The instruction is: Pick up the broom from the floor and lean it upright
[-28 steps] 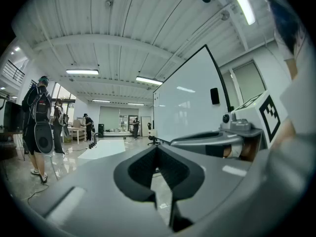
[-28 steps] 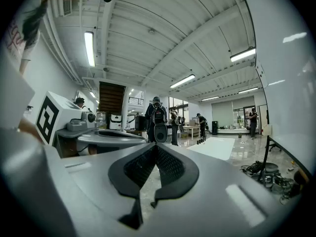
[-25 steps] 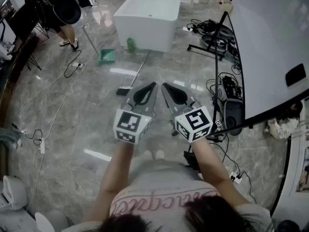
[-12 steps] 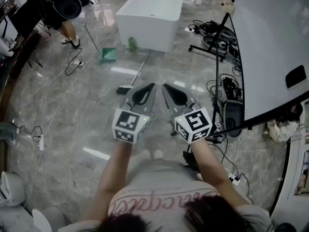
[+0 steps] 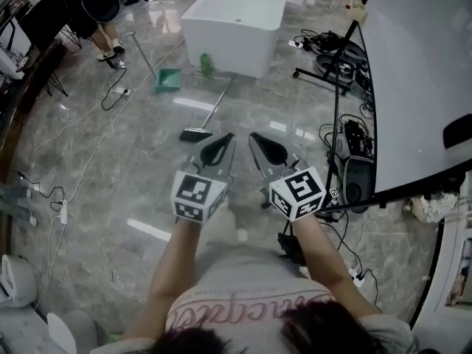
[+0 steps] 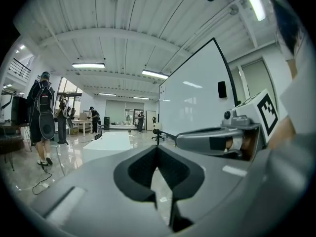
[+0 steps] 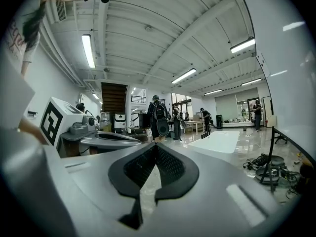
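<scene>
The broom (image 5: 209,113) lies on the grey marble floor, its dark head (image 5: 195,134) nearest me and its thin handle running up towards a white block (image 5: 240,21). My left gripper (image 5: 230,136) and right gripper (image 5: 254,136) are held side by side above the floor, just right of the broom head and apart from it. Both are shut with nothing between the jaws. The left gripper view shows its tips (image 6: 157,147) meeting, and the right gripper view shows the same for its tips (image 7: 156,145). Neither gripper view shows the broom.
A green dustpan (image 5: 167,80) with a long handle and a green bottle (image 5: 206,65) stand by the white block. On the right are a large whiteboard (image 5: 420,72), a black stand (image 5: 335,87), a dark box (image 5: 358,177) and cables. A person (image 5: 99,21) stands at the far left.
Both grippers stay shut and side by side. The left one has sunk slightly. The head view has drifted a little, so the floor sits slightly further right.
</scene>
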The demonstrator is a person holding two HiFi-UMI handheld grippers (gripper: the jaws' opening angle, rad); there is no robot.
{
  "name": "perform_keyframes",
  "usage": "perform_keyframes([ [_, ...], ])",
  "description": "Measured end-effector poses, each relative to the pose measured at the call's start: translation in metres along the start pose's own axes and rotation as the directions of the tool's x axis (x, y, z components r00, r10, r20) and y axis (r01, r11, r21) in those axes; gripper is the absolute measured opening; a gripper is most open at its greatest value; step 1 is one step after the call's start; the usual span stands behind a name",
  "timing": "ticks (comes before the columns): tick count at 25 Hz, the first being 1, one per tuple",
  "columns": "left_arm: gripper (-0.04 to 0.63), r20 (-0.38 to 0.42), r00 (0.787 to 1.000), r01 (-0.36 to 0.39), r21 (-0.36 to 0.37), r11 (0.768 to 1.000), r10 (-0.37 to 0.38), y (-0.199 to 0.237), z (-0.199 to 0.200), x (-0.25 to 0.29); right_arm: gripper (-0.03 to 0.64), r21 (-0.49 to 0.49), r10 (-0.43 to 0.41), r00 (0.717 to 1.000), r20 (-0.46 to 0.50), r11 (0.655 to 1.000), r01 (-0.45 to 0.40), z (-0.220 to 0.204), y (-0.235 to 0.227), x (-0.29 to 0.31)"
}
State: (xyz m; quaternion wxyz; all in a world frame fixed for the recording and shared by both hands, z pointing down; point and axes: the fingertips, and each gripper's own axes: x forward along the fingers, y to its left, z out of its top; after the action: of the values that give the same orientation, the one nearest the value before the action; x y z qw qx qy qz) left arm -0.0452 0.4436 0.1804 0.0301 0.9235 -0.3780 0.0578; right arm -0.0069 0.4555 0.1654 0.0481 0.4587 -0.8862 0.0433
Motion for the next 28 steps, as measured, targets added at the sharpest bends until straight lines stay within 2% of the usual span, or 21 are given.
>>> perform_keyframes([
  [6,-0.002,0.037,0.999,0.023,-0.009,1.0,-0.022,0.018,0.005,0.017,0.002,0.002,-0.001,1.0,-0.014,1.0,0.001,-0.006,-0.013,0.024],
  [14,-0.002,0.046,0.998,0.038,-0.019,0.999,-0.037,0.07,0.014,0.064,0.002,-0.008,-0.012,0.999,-0.034,1.0,0.012,0.0,-0.043,0.079],
  [28,-0.002,-0.016,0.996,0.09,-0.063,0.994,-0.091,0.163,-0.002,0.13,0.002,0.024,-0.047,0.995,-0.093,0.999,0.049,-0.002,-0.091,0.186],
])
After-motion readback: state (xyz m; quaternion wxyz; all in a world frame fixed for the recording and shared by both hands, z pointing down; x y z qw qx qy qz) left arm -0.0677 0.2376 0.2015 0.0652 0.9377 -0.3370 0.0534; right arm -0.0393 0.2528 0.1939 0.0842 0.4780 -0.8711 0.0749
